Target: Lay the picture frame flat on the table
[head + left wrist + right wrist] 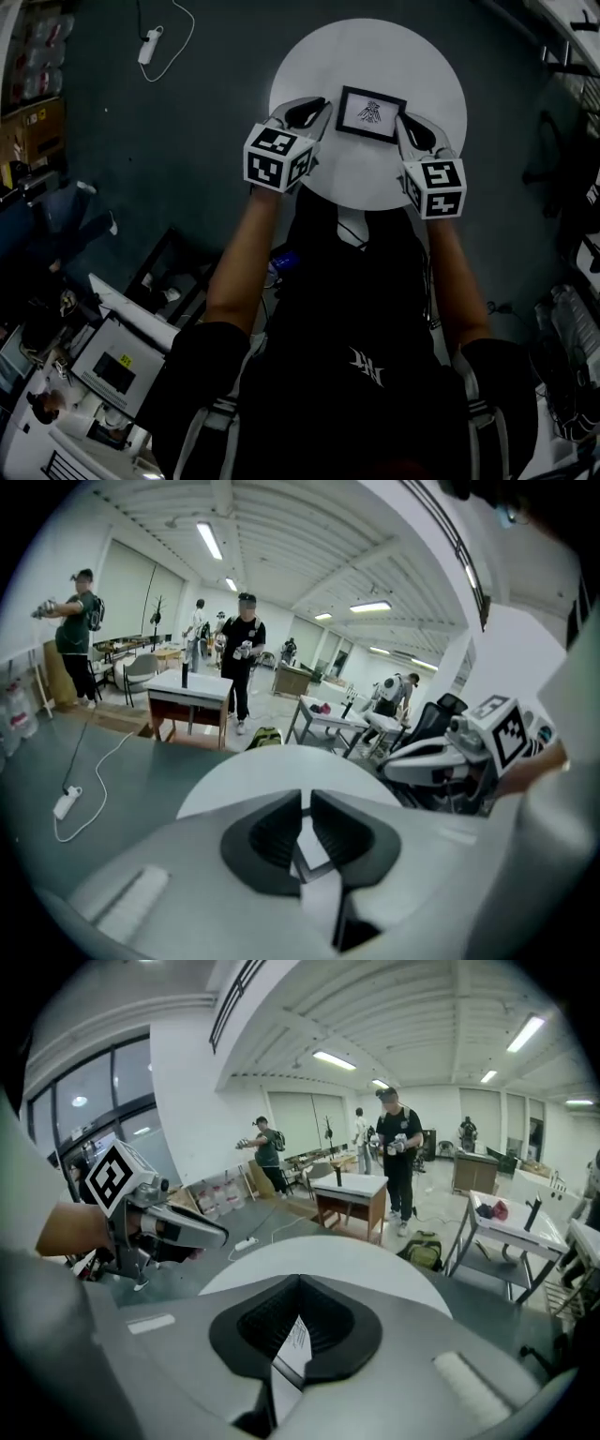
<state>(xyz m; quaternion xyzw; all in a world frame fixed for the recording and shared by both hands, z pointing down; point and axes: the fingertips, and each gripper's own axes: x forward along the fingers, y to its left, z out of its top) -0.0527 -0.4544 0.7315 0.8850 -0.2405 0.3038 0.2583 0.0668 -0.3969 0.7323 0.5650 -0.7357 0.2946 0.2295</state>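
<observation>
A round white table [309,66] stands on a dark grey-green floor [216,112], and the picture frame [370,112] is near its middle, a black-edged rectangle with a pale sheet and a dark figure facing up toward the head camera. The views do not settle whether it lies flat or is tipped back.

Both tools are clenched on it, one at each short side. The left gripper [323,111] has its dark pads drawn in on the frame's left edge; in its own view a corner of the frame [312,853] shows in the narrow slot between the jaws. The right gripper [403,124] grips the opposite edge, and in the right gripper view its pads meet over a pale, printed strip of the frame [292,1346]. Each gripper also sees the other across the tabletop.

The rest of the table is bare white. Around it is a large open workroom with a white ceiling, long strip lights [209,540] and tall windows. A white power strip [150,45] with its looping cable lies on the floor beyond the table, and a cardboard box [33,127] sits at the left edge of the head view. Farther off are a wooden desk with a white top [349,1190], a green backpack [424,1251] on the floor beside it, and several people standing about – some holding similar grippers.
</observation>
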